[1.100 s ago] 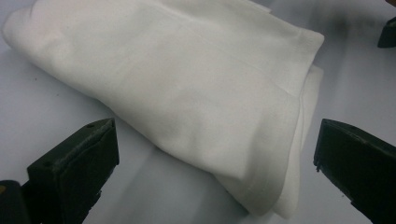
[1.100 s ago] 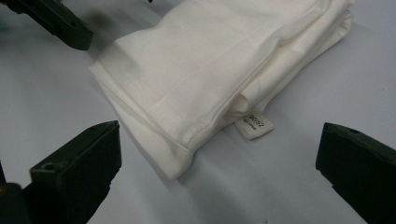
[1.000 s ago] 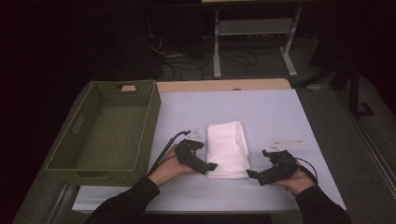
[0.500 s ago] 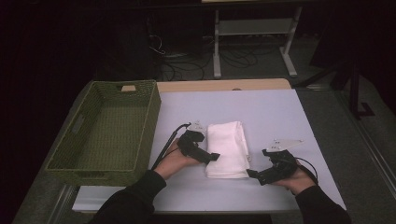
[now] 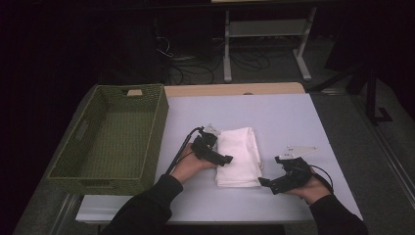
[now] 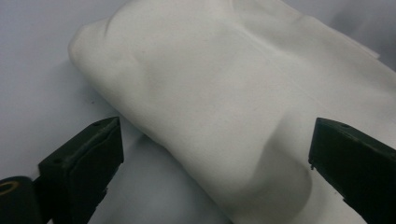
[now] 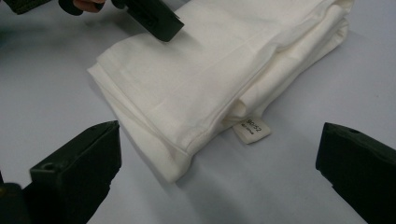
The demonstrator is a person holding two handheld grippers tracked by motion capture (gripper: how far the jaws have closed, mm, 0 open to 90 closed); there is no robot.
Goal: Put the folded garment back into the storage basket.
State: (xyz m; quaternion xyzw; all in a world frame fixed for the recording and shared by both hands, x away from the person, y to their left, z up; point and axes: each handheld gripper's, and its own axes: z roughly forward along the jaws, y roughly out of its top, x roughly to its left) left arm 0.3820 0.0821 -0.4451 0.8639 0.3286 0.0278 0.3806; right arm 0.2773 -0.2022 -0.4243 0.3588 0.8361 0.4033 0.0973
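High view shows a folded white cotton cloth [image 5: 238,155] lying flat near the middle of the pale lavender-grey bench [image 5: 274,115], its long side running away from the person. To its left, well apart from it, stands a rectangular olive-green woven basket [image 5: 112,134] with cut-out handles, at the bench's left edge.

The left claw [image 5: 226,159] comes in from the cloth's left side, its tip over the cloth's near-left part; the left hand [image 5: 188,166] behind it rests low on the bench, with a dark sleeve behind it. From the left gripper view, the two black jaws stand wide apart, one over bare bench beside the cloth's rounded folded edge [image 6: 93,84], the other over the cloth itself. They straddle that edge and clamp nothing; whether they touch the fabric I cannot tell.

The right claw [image 5: 264,182] sits just beside the cloth's near-right corner, pointing left toward it, held in the right hand [image 5: 311,186] near the front of the bench. A grey three-cornered plate [image 5: 298,151] stands out above it. From the right gripper view its jaws are also spread wide and hold nothing; between them lies the cloth's near corner, layered in several folds, with a small white sewn-in label [image 7: 251,129] sticking out onto the bench from the lower edge. The left claw's black jaw shows farther off, over the cloth's far side.
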